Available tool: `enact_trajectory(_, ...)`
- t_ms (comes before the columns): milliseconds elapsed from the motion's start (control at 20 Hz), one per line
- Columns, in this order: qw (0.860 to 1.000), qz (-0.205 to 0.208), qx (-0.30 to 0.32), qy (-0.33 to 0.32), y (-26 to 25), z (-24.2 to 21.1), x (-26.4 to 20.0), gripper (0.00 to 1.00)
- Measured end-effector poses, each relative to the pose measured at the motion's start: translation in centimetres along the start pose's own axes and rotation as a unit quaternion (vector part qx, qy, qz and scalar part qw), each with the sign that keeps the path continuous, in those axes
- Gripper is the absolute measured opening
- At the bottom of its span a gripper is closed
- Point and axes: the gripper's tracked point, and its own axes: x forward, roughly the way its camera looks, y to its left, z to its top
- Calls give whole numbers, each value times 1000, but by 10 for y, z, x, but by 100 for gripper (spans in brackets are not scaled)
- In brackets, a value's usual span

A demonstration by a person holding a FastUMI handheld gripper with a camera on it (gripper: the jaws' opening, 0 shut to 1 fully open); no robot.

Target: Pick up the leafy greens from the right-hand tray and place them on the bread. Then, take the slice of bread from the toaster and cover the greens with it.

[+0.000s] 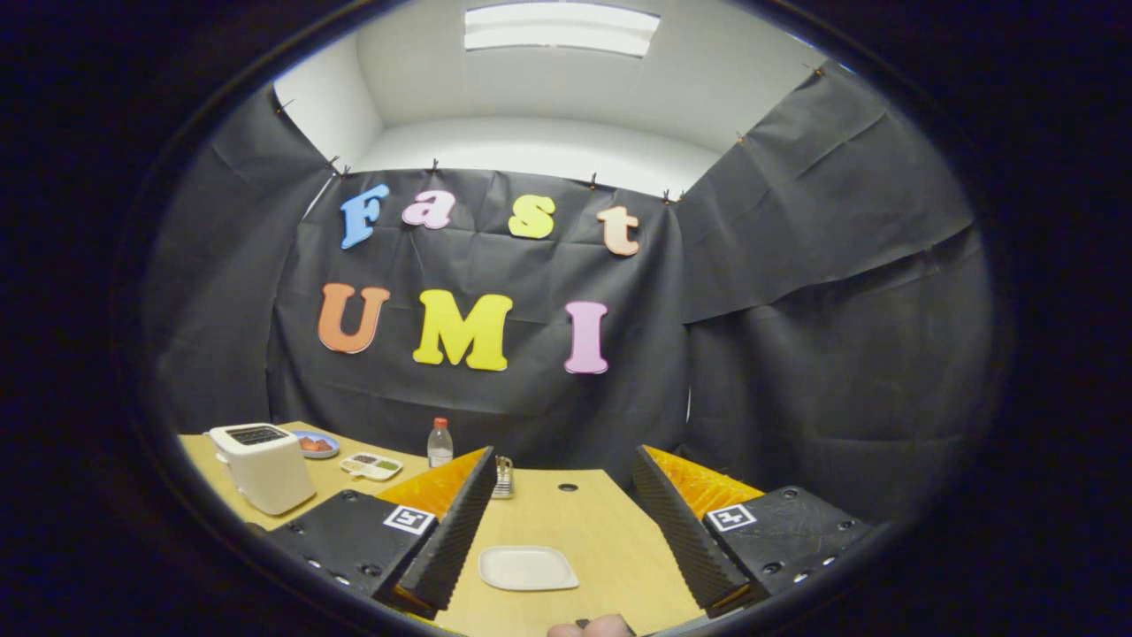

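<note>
The tool (562, 566) hovers with fingers spread and empty, framing the white plate (528, 568) between them; toaster (263, 466) well off left.

Bright ceiling light (561, 28), fisheye-warped edges

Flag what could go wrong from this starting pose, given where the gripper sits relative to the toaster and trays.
The gripper is open and empty above the white plate; no bread is visible on it, so the placement target is unclear. The toaster stands beyond the left finger near the table edge; a sideways pull might tip it. The compartment tray is small and distant; greens cannot be confirmed.
</note>
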Motion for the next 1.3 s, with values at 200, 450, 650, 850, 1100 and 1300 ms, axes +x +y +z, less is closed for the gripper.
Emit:
enact_trajectory(200,1000,-15,-8,-24,-22,11,-35,95)
enact_trajectory(450,999,-32,5,-4,-30,-1,-51,95)
enact_trajectory(650,1000,-28,-7,0,-24,-2,-47,95)
enact_trajectory(850,1000,-27,-5,5,-22,-7,-41,95)
enact_trajectory(1100,999,-28,9,14,-25,-12,-37,95)
enact_trajectory(1300,999,-33,13,12,-28,-11,-38,95)
